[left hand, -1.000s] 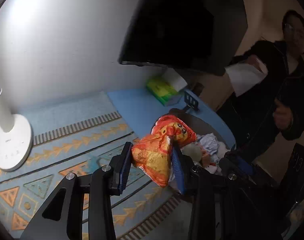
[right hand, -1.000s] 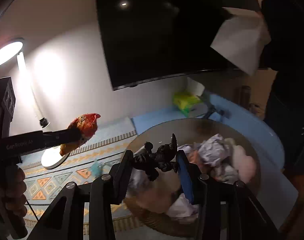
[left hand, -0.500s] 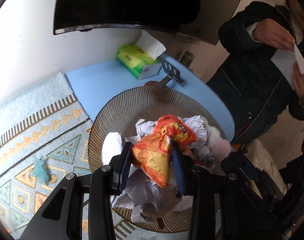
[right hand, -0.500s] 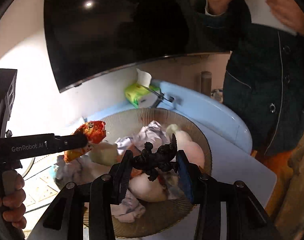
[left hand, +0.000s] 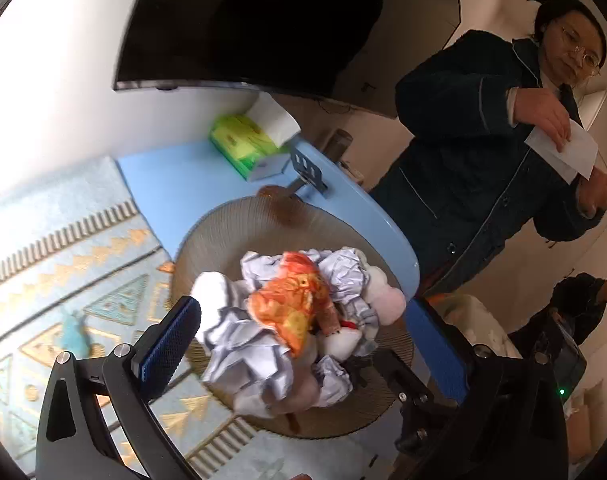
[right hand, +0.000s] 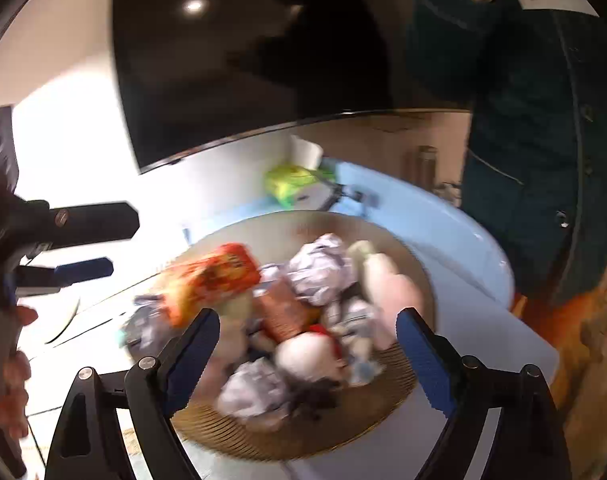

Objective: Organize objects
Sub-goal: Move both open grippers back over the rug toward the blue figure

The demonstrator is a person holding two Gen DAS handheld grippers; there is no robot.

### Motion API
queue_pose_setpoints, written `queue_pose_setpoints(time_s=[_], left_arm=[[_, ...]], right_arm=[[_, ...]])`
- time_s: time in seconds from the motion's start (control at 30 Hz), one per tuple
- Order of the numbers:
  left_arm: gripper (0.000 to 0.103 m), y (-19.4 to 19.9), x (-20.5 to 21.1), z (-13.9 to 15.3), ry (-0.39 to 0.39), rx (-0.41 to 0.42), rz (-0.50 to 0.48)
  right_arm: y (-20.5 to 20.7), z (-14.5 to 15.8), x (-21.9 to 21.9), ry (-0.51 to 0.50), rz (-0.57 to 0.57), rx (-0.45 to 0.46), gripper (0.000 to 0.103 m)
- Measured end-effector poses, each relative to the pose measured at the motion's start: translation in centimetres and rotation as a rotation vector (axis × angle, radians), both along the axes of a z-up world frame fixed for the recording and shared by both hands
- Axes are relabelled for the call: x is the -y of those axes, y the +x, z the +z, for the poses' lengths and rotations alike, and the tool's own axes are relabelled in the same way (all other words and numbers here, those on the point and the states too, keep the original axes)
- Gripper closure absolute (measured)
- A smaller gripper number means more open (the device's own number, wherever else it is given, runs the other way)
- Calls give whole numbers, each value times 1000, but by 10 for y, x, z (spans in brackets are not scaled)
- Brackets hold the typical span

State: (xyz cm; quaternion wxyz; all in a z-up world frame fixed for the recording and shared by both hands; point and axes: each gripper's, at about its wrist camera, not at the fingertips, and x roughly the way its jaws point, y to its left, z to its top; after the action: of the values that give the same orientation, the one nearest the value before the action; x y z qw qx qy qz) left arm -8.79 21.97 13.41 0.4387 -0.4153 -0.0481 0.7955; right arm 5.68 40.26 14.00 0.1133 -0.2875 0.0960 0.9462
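A round ribbed brown basket holds crumpled paper balls, soft white and pink things and an orange snack bag on top of the pile. A small black toy figure lies low in the pile. My left gripper is open and empty above the basket; it also shows in the right wrist view. My right gripper is open and empty over the basket.
A green tissue box and a metal clip stand sit on the blue table behind the basket. A patterned mat with a small blue toy lies left. A person stands right, a monitor behind.
Both grippers have opened. The orange snack bag left my left gripper and the black toy figure left my right gripper; both now lie in the basket.
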Motion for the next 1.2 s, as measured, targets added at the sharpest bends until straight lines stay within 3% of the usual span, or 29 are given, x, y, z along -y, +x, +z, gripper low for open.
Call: queue_pose_setpoints(time_s=[0.13, 0.3, 0.43, 0.53, 0.57, 0.67, 1.2], left_arm=[[1, 13, 34, 17, -46, -132, 67], [1, 31, 80, 7, -210, -206, 164], [1, 37, 117, -31, -319, -95, 280], [1, 37, 135, -65, -470, 22, 417], [1, 38, 143, -73, -485, 58, 440], [1, 38, 153, -85, -483, 125, 453], [1, 45, 138, -86, -494, 107, 379]], right_arm=[[13, 8, 24, -35, 170, -41, 13], [24, 9, 67, -30, 377, -52, 11], [25, -6, 104, -36, 464, 3, 10], [24, -19, 124, -69, 513, 61, 10], [25, -23, 129, -76, 532, 78, 10], [27, -29, 140, -51, 571, 106, 10], [34, -29, 127, -85, 503, 139, 10]])
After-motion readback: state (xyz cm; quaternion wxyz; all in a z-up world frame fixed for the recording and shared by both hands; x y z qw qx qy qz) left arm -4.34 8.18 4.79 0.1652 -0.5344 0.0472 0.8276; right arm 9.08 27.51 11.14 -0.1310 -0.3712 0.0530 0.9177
